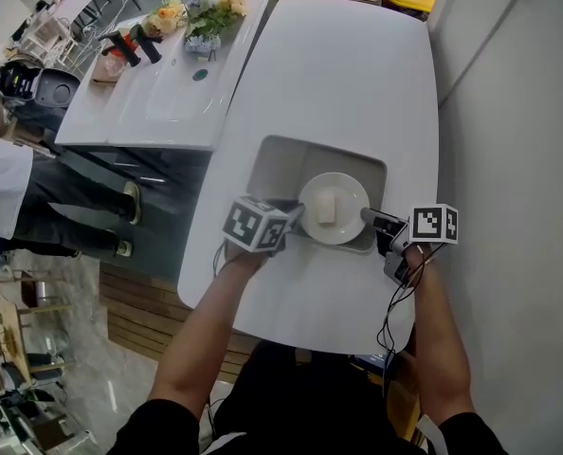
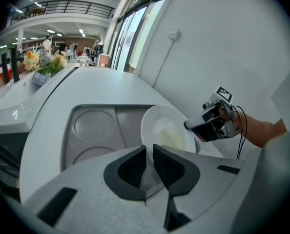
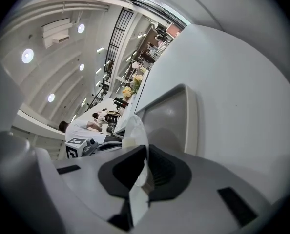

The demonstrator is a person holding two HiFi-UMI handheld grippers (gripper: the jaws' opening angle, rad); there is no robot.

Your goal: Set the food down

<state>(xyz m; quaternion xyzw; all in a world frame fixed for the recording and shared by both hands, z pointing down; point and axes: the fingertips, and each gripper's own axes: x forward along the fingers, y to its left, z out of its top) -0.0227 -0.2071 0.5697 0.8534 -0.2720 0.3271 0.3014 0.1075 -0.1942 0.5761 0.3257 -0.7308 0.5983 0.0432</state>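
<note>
A white plate [image 1: 343, 226] carries a pale block of food [image 1: 327, 209] and sits over the near right part of a grey compartment tray [image 1: 272, 164]. My left gripper [image 1: 298, 215] is shut on the plate's left rim and my right gripper [image 1: 368, 216] is shut on its right rim. In the left gripper view the plate [image 2: 159, 123] looks tilted, with the food [image 2: 172, 136] on it and its rim between the pads of the left gripper [image 2: 150, 167]. The right gripper view shows the plate [image 3: 137, 128] edge-on in the right gripper [image 3: 146, 168]. Whether the plate touches the tray I cannot tell.
The tray lies on a long white table [image 1: 348, 74] that runs along a wall [image 1: 518, 112] on the right. A second white counter [image 1: 158, 93] with flowers [image 1: 206, 12] stands to the left, across a gap. A person [image 1: 2, 183] stands at the far left.
</note>
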